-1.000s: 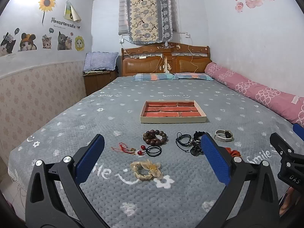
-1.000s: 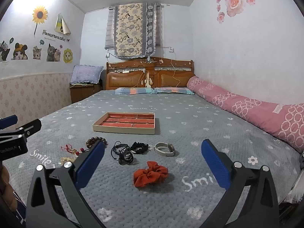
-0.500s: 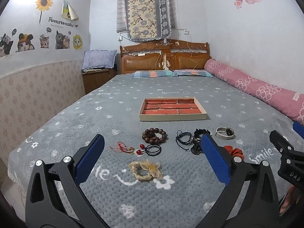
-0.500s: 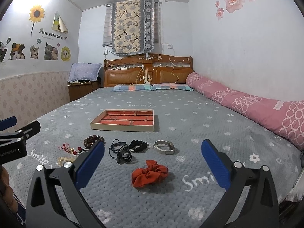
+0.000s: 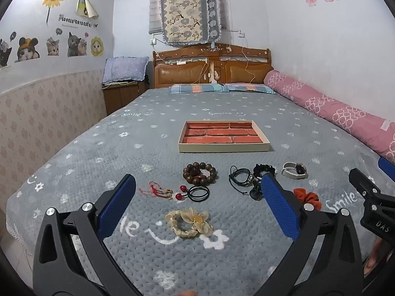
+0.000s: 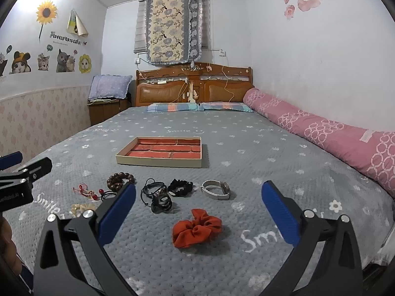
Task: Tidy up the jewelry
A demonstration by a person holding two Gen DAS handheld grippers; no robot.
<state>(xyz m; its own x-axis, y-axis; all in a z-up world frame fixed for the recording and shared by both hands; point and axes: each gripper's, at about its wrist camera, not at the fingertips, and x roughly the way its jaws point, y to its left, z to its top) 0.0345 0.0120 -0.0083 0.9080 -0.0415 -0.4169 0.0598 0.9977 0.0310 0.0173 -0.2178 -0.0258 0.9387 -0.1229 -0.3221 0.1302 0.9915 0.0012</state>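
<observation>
Eight jewelry pieces lie loose on the bed cover [image 5: 98,153], near the tray [image 5: 223,146].
We hold left gripper [image 5: 197,193] and right gripper [image 6: 198,194] wide apart, empty; tray compartments hold nothing.

The left gripper [image 5: 197,197] hangs over the near end of the grey bedspread [image 5: 98,148], its blue fingers [image 5: 116,207] spread wide with nothing between them. Just under the gap lies a cream flower scrunchie [image 5: 188,223]. Beyond it sit a red string bracelet [image 5: 158,190], a black hair tie with red beads [image 5: 195,193] and a wooden bead bracelet [image 5: 200,174]. To the right lie black cord bracelets [image 5: 240,178], a black scrunchie [image 5: 264,169], a watch [image 5: 295,170] and an orange scrunchie [image 5: 308,197]. Farther off rests the tray [image 5: 223,147], red-lined and divided. The right gripper [image 5: 370,192] pokes in at the right edge.
</observation>
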